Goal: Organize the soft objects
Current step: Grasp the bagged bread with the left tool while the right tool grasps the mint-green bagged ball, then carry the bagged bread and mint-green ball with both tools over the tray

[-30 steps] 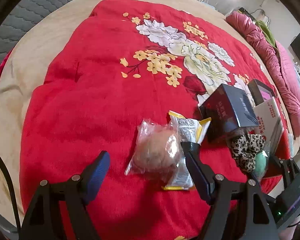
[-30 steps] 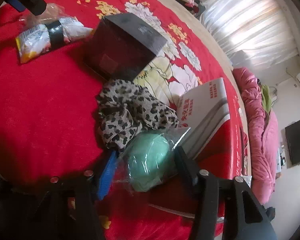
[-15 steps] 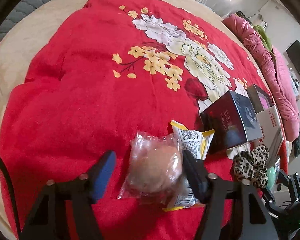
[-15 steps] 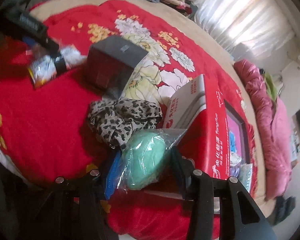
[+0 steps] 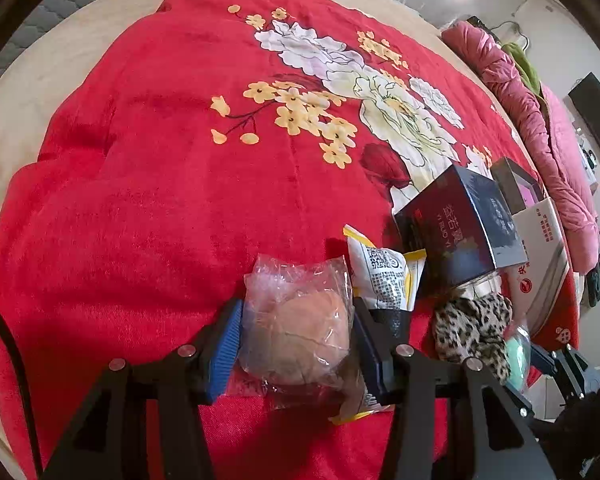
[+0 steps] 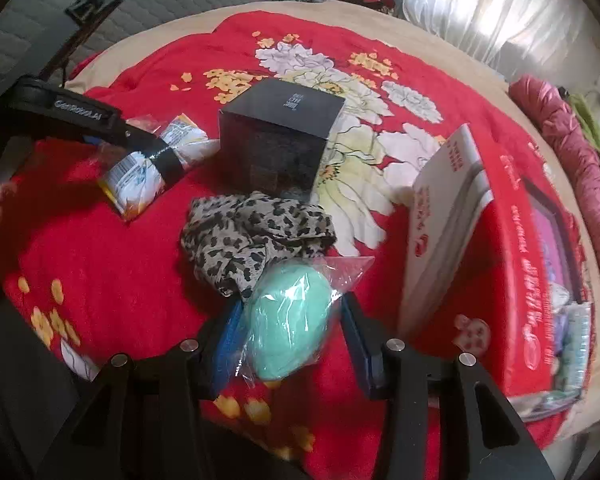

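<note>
Since the earlier frames the left claw (image 5: 296,344) has been closing around the bagged tan soft ball (image 5: 300,340), and its pads now press the wrapper on both sides. The right claw (image 6: 290,340) is clenched on the bagged mint-green soft ball (image 6: 288,326), which sits just near of the leopard-print cloth (image 6: 256,236), touching it. Both balls lie at the near edge of the red floral blanket (image 5: 160,200) on the bed.

The step in hand looks like pickup. The next move probably calls for lifting each ball clear and carrying it to the open red carton (image 6: 536,280) on the right.

A snack packet (image 5: 384,276) lies partly under the left claw's right finger and could come up too. The dark box (image 6: 280,136) stands just beyond the cloth.
</note>
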